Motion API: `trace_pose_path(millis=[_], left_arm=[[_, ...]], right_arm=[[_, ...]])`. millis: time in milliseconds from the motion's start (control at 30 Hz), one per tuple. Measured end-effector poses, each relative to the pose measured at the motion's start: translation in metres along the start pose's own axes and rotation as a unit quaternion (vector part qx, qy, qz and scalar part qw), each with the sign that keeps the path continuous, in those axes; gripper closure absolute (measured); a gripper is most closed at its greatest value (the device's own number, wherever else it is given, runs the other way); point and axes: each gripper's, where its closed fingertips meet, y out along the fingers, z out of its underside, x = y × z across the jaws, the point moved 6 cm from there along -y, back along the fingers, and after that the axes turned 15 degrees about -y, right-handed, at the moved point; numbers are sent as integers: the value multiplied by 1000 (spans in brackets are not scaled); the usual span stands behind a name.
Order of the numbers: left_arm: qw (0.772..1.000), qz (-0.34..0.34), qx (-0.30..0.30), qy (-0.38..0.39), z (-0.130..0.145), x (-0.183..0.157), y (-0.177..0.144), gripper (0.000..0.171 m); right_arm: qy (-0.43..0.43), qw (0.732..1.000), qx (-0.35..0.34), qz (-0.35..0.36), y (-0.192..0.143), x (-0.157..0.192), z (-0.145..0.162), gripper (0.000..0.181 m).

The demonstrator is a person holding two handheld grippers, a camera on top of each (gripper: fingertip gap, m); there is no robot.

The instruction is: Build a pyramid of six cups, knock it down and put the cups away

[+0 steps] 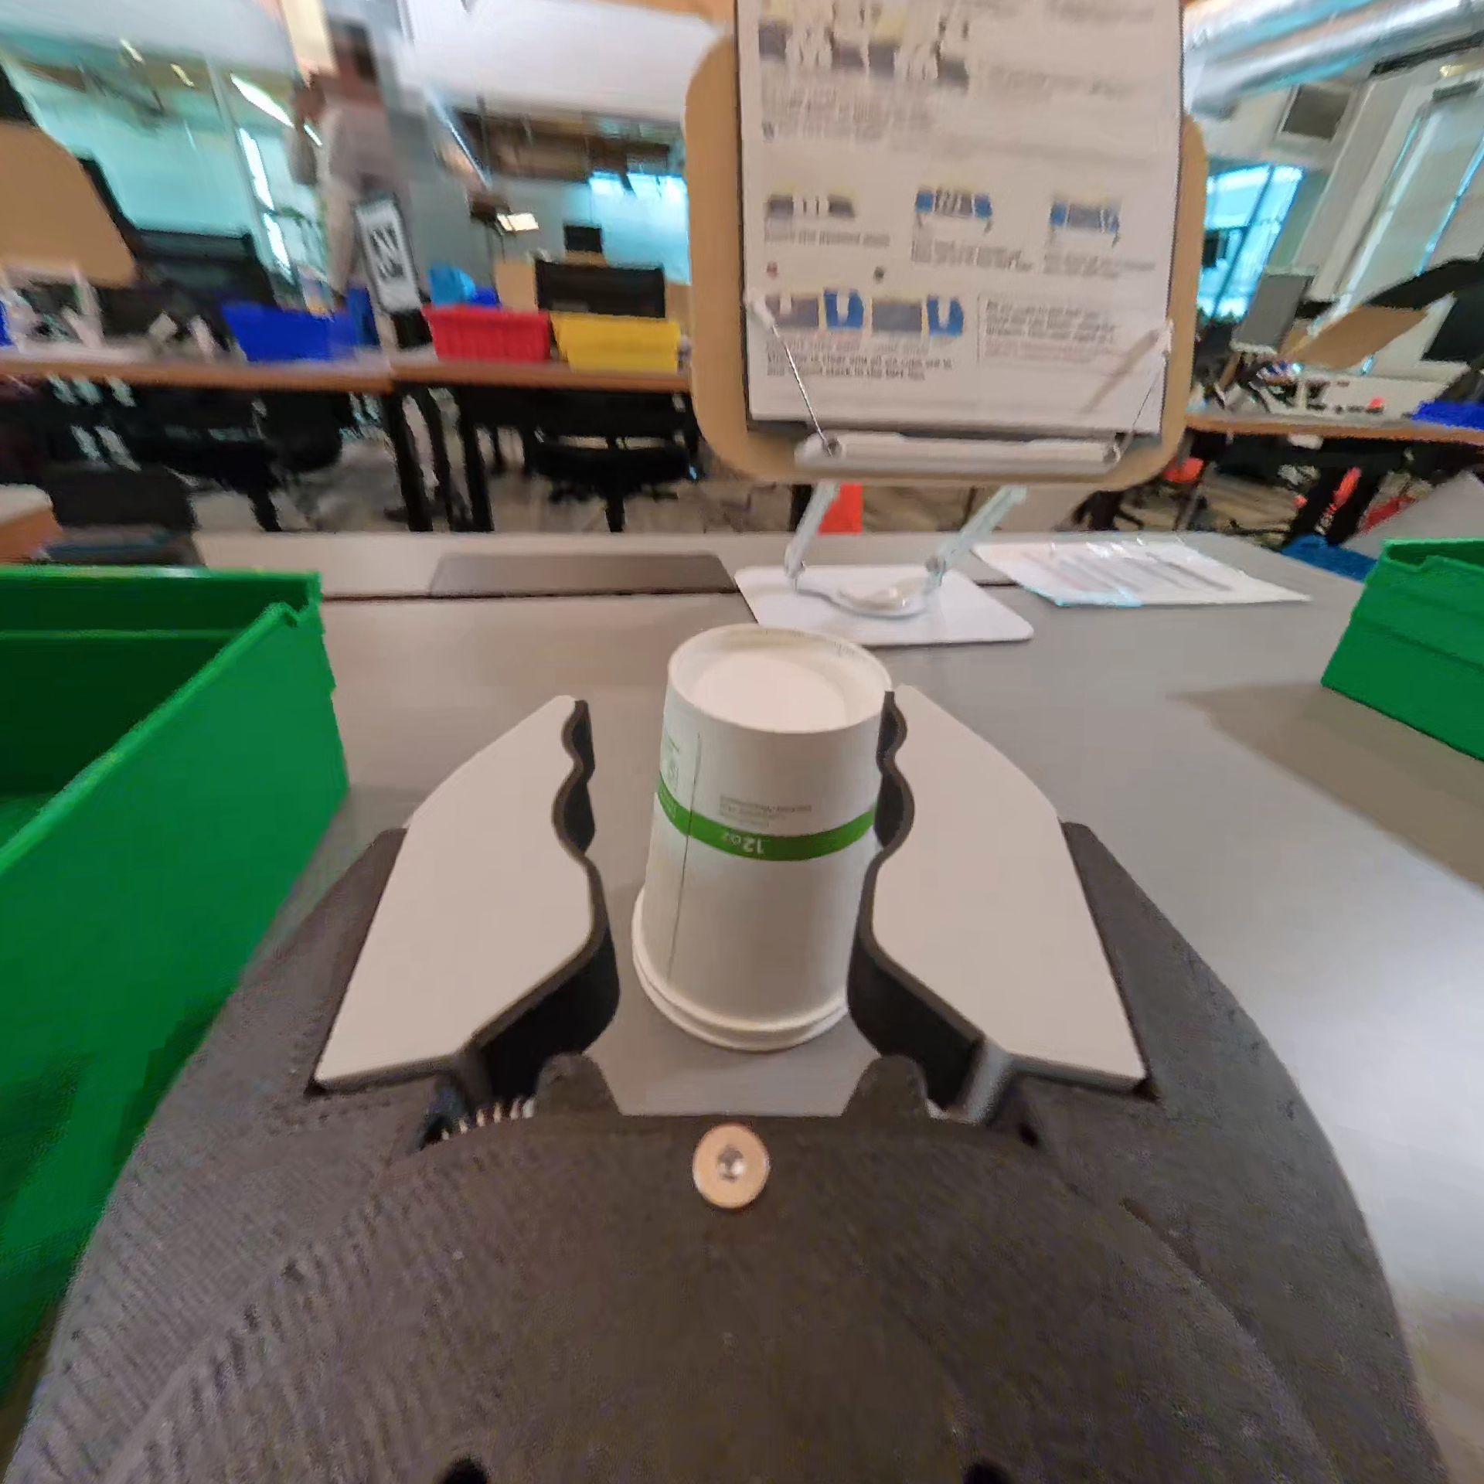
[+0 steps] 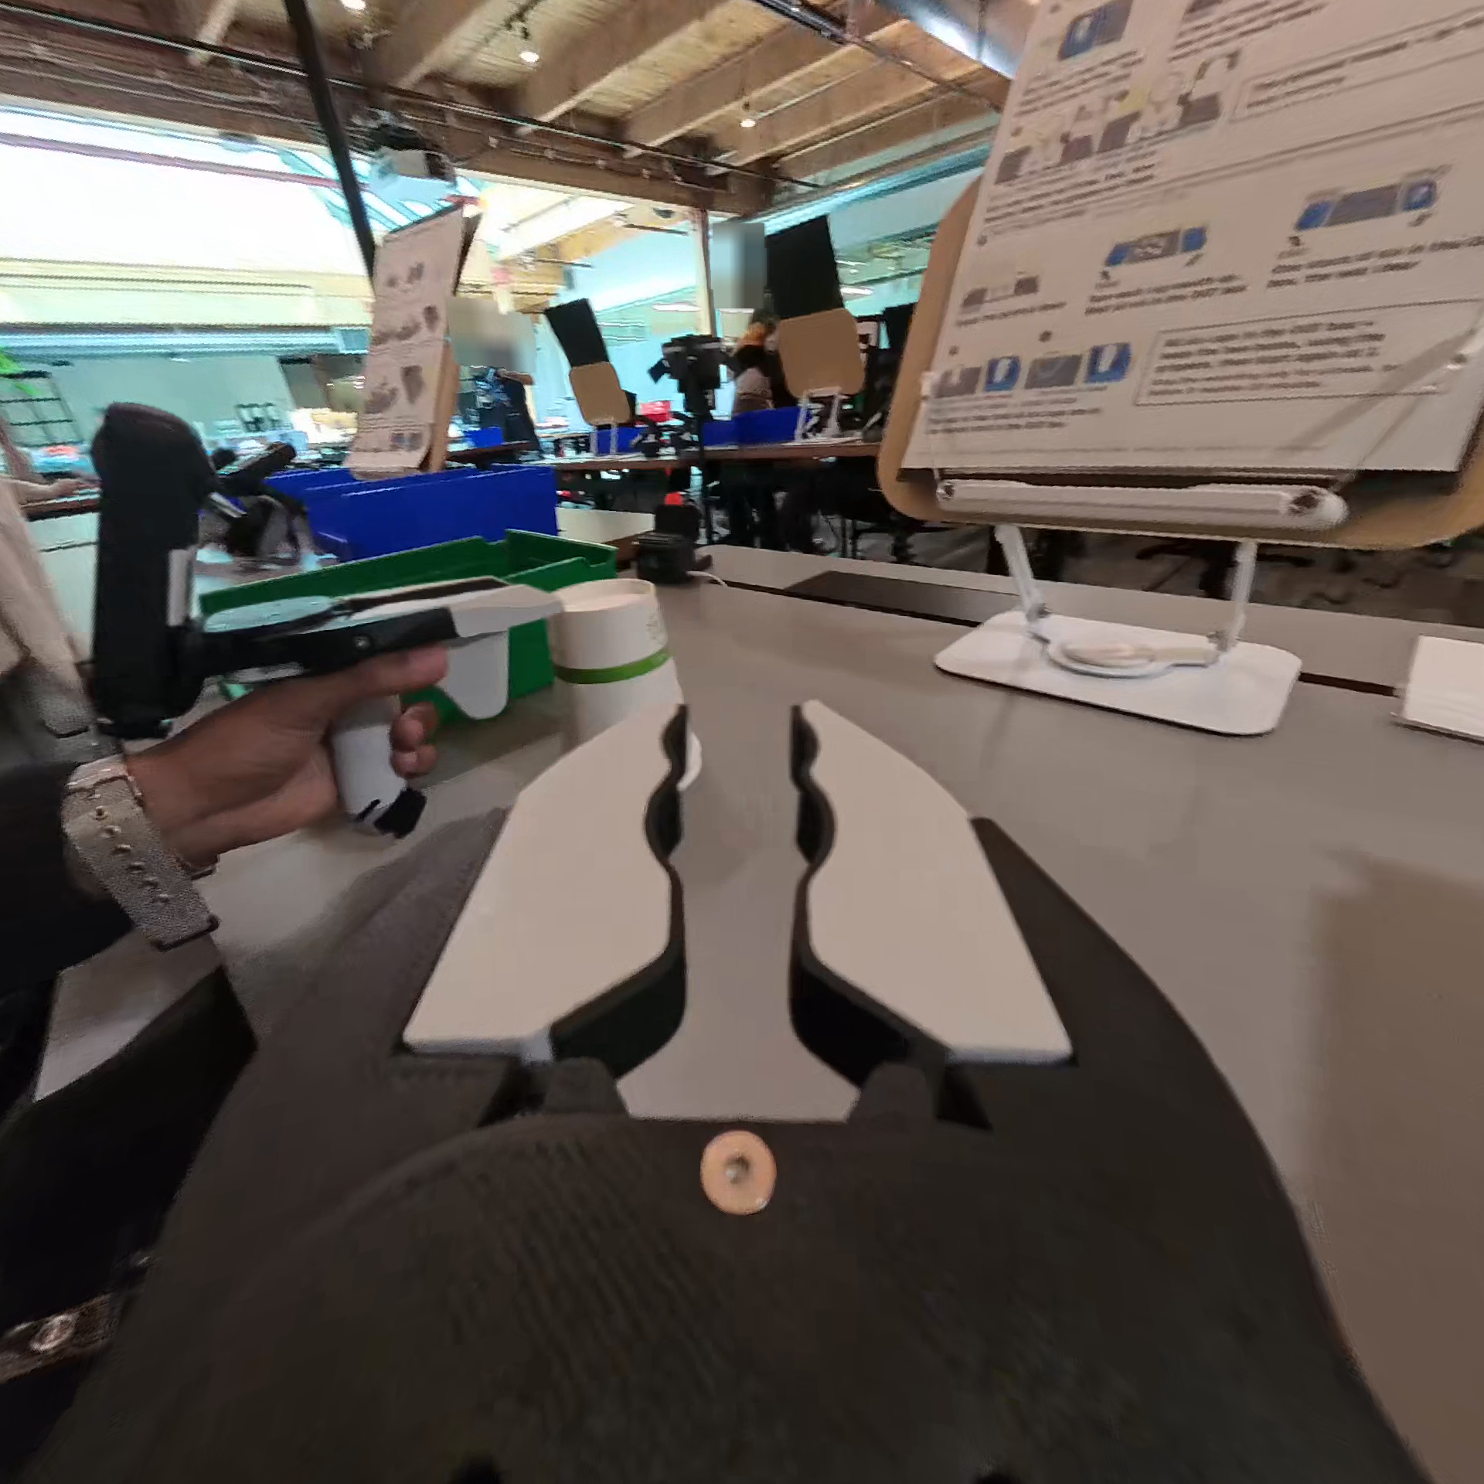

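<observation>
A stack of white paper cups [image 1: 763, 843] with a green band stands upside down on the grey table [image 1: 1164, 803]. My left gripper [image 1: 735, 703] is open around the stack. Its right finger [image 1: 964, 883] touches the cup wall and its left finger [image 1: 498, 883] stands a little apart. In the right wrist view a person's hand [image 2: 265, 747] holds the left gripper [image 2: 514, 610] at the cup [image 2: 618, 642]. My right gripper [image 2: 739, 715] is empty, its fingers a narrow gap apart, low over the table just right of the cup.
A green bin [image 1: 161, 803] stands close on the left, also seen in the right wrist view [image 2: 450, 570]. Another green bin [image 1: 1413, 642] is at the right edge. A document stand [image 1: 939, 241] on a white base [image 1: 883, 618] and a clear plastic sleeve [image 1: 1124, 570] lie behind.
</observation>
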Motion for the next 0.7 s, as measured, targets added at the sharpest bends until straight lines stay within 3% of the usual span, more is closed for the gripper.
trace_pose_path(millis=[167, 267, 433, 567, 700], left_arm=[[994, 39, 95, -21, 22, -8, 18, 88], [991, 12, 132, 6, 31, -7, 27, 88], [992, -16, 120, 40, 28, -5, 34, 94], [990, -25, 133, 45, 31, -1, 38, 99], [998, 11, 57, 17, 6, -10, 30, 100]], right_arm=[[22, 999, 40, -1, -6, -18, 16, 141], [47, 997, 66, -4, -11, -25, 25, 142], [75, 994, 73, -5, -16, -30, 30, 142], [65, 995, 71, 1, -16, -29, 29, 126], [40, 996, 75, -2, -15, -25, 28, 122]])
